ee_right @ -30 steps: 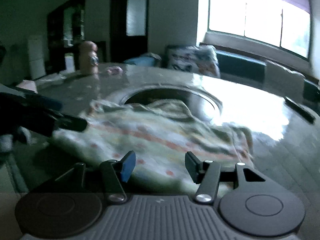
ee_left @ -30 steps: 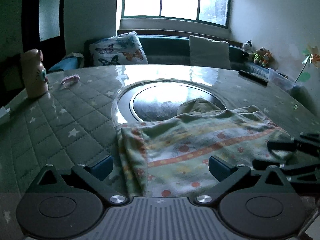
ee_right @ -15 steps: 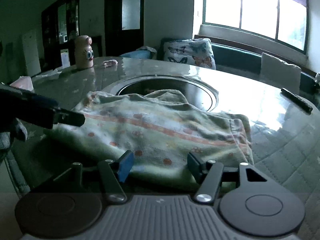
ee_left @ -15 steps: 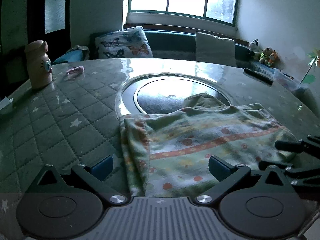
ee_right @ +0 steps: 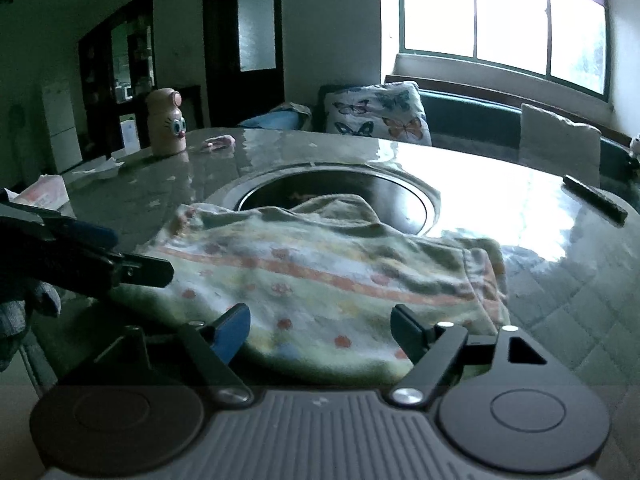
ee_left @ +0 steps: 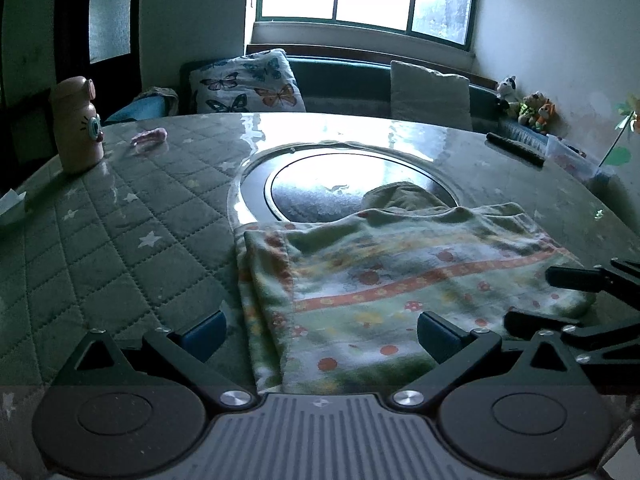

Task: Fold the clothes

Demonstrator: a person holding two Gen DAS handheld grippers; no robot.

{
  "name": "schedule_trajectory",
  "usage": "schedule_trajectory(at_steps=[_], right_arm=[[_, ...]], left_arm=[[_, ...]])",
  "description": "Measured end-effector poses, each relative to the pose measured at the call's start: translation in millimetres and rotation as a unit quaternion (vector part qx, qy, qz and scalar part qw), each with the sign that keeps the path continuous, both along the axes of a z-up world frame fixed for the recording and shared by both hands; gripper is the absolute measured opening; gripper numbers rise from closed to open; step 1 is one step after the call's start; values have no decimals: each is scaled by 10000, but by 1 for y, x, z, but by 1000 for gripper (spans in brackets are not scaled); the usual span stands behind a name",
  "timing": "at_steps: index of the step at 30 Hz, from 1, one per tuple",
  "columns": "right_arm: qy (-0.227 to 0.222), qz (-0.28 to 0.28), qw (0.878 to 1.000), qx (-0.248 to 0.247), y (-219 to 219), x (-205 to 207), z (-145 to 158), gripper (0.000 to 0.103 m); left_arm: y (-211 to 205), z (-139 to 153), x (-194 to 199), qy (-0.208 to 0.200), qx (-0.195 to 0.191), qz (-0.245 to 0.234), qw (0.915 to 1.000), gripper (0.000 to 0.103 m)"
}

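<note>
A folded green garment (ee_left: 400,276) with orange stripes and red dots lies flat on the round table, its far edge over the dark centre disc; it also shows in the right wrist view (ee_right: 320,280). My left gripper (ee_left: 320,334) is open and empty at the garment's near left part. My right gripper (ee_right: 320,330) is open and empty at the garment's near edge. The right gripper's fingers (ee_left: 576,278) show at the right of the left wrist view. The left gripper's finger (ee_right: 140,270) shows at the left of the right wrist view.
The quilted table cover (ee_left: 120,240) surrounds a glossy dark centre disc (ee_left: 332,184). A pink bottle with eyes (ee_left: 76,128), a small pink item (ee_left: 150,136) and a dark remote (ee_left: 516,148) sit near the far edges. Cushions (ee_left: 248,84) lie behind.
Both grippers have drawn back and risen slightly from the garment. The garment lies still. Both stay open.
</note>
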State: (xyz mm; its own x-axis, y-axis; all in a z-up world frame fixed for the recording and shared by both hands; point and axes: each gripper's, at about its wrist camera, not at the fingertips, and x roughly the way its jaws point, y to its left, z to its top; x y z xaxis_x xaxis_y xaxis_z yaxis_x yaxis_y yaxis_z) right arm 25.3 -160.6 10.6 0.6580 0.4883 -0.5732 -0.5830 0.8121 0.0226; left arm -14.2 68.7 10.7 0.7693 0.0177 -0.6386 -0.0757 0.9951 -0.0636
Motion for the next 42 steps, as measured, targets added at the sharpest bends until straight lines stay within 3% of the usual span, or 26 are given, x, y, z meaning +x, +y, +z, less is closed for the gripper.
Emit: schedule_trajectory(at_steps=[19,37,42], right_arm=[[157,93,9998,27,4,-1,-2,83],[512,-306,9978,299,-17,41,-6,85],[392,-258,9984,311,-16,54,3,85]], left_arm=[[1,-8,-3,144,-26,-18,9999,103],[1,-11,0,231,-53,15,9997,103],[2,-12,1,256,-63,8,9997,103]])
